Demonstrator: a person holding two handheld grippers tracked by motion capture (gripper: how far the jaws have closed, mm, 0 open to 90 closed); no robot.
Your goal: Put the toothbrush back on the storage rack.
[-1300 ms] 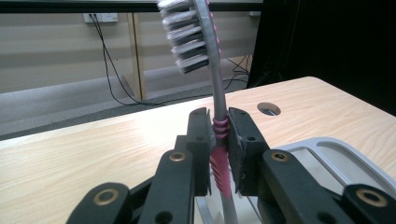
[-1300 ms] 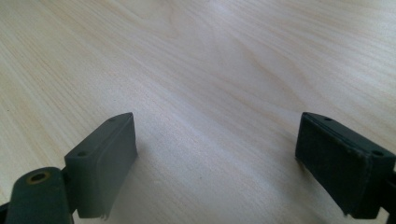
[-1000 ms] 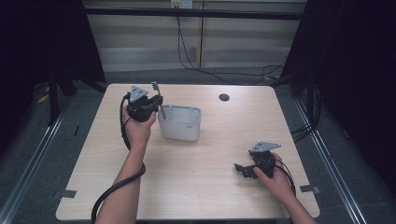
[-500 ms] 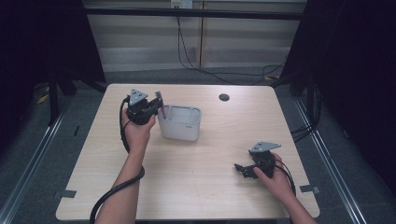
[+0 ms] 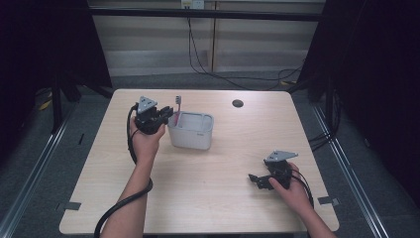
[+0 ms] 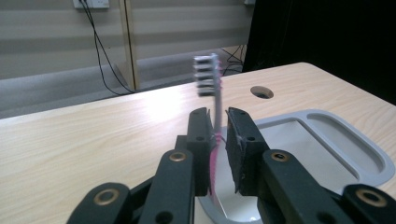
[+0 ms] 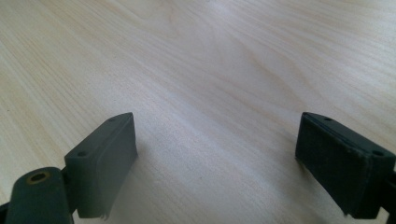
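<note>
- A pale wood-grain table (image 5: 208, 198) stood in a dim room, with dark curtains at both sides, a light panelled wall behind it and black cables trailing down that wall to the grey floor.
- A small dark round hole (image 5: 237, 103) sat in the tabletop near its far edge, well apart from everything else.
- A grey tub (image 5: 194, 136) stood on the table, left of the middle; in the left gripper view its inside showed two compartments under a rounded rim.
- The left gripper (image 5: 163, 115) was held up just beside the tub's left end, its grey plate on top and its cable looping down past the forearm.
- Its jaws were clenched on the pink handle of a toothbrush (image 6: 214, 116), gripping it low on the stem.
- The toothbrush stood nearly upright, its grey-white bristle head on top and turned to the left in the left gripper view; its lower end reached down over the tub's near compartment.
- Whether the handle's tip touched the tub's floor could not be told, since the jaws hid it.
- The right gripper (image 5: 256, 179) lay low at the near right part of the table, well apart from the tub, with the right hand (image 5: 292, 191) around it.
- Its jaws were spread wide, released, with bare tabletop between the two pads (image 7: 105, 158) and nothing in them.
</note>
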